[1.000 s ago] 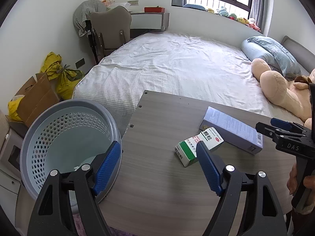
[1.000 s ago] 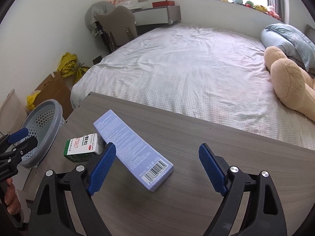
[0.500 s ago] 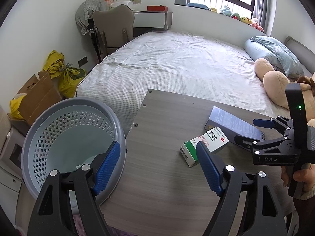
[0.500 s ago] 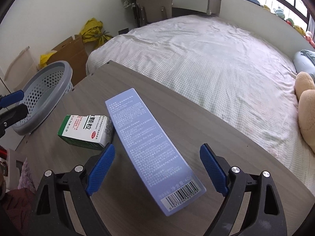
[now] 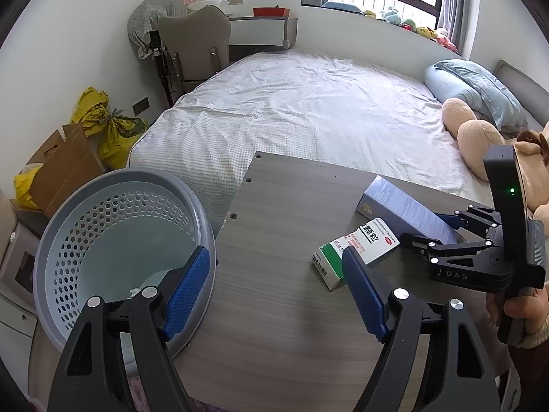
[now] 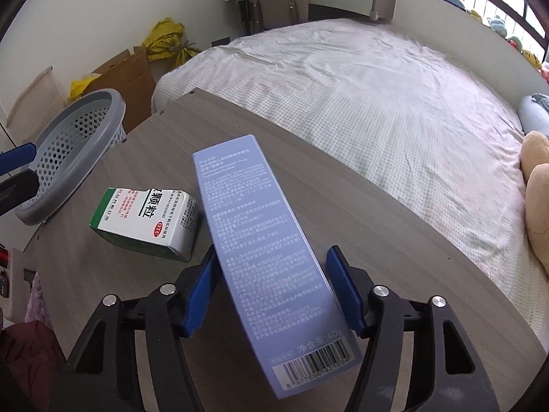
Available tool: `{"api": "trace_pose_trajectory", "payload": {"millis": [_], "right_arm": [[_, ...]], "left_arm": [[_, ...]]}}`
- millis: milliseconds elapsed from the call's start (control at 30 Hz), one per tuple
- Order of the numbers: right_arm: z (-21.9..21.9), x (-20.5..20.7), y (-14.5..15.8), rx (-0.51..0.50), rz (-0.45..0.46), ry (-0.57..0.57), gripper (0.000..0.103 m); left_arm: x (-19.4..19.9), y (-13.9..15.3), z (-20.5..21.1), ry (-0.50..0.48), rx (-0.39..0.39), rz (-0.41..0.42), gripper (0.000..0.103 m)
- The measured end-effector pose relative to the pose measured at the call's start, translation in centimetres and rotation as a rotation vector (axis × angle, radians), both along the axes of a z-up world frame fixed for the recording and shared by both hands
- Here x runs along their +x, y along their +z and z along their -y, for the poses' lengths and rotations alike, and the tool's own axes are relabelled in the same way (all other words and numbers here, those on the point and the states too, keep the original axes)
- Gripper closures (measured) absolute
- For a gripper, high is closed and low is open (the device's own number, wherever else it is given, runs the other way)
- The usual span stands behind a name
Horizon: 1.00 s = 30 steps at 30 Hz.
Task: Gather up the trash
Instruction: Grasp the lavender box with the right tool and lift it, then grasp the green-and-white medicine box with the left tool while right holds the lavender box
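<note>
The right gripper [image 6: 274, 285] has its blue pads on either long side of the lavender box [image 6: 264, 257]. The pads sit against or just beside the box walls; firm contact cannot be confirmed, so whether it is clamped cannot be told. The box lies flat on the tabletop [image 6: 377, 226], near the middle. Its barcode end points toward the camera and its far end toward the bed-side edge. Legible print on the box: a barcode beginning "6 977695" and a weight marking ending "40g". The dense white text above is too small to read.

The green-and-white medicine box [image 6: 147, 216] lies on the tabletop, touching the left side of the lavender box. Its top face carries large Chinese characters "颗粒" and a red oval "OTC" mark. One end is green. In the left wrist view a barcode shows on the near end of this box [image 5: 357, 250].

The left gripper [image 5: 274, 292] is held above the near-left part of the tabletop [image 5: 274, 233], jaws spread wide with nothing between them. Its left pad overlaps the rim of the grey perforated basket [image 5: 68, 206], which stands off the left edge of the tabletop. A small pale scrap lies in the basket bottom.

The body of the right gripper [image 5: 439, 237] bears the letters "DAS".
</note>
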State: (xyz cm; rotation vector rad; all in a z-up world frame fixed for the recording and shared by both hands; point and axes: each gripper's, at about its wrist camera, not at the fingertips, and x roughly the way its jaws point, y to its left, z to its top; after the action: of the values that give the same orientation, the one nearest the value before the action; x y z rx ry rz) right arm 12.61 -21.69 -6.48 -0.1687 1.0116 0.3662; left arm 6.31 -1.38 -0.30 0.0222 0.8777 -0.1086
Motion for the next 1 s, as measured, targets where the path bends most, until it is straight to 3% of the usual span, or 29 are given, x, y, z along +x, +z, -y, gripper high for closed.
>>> {"api": "trace_pose_trajectory", "payload": {"millis": [67, 533, 1000], "right_arm": [[0.4, -0.2, 0.1, 0.018, -0.003, -0.034, 0.059], [3.5, -4.1, 2.8, 0.196, 0.026, -0.225, 0.059], [5.3, -7.2, 3.9, 0.304, 0.031, -0.278, 0.059]], "left_arm": [[0.0, -0.1, 0.2, -0.012, 0.0, 0.0, 0.027], [1.5, -2.0, 3.1, -0.173, -0.024, -0.047, 0.027], [4.3, -5.4, 6.7, -0.341, 0.063, -0.106, 0.027]]}}
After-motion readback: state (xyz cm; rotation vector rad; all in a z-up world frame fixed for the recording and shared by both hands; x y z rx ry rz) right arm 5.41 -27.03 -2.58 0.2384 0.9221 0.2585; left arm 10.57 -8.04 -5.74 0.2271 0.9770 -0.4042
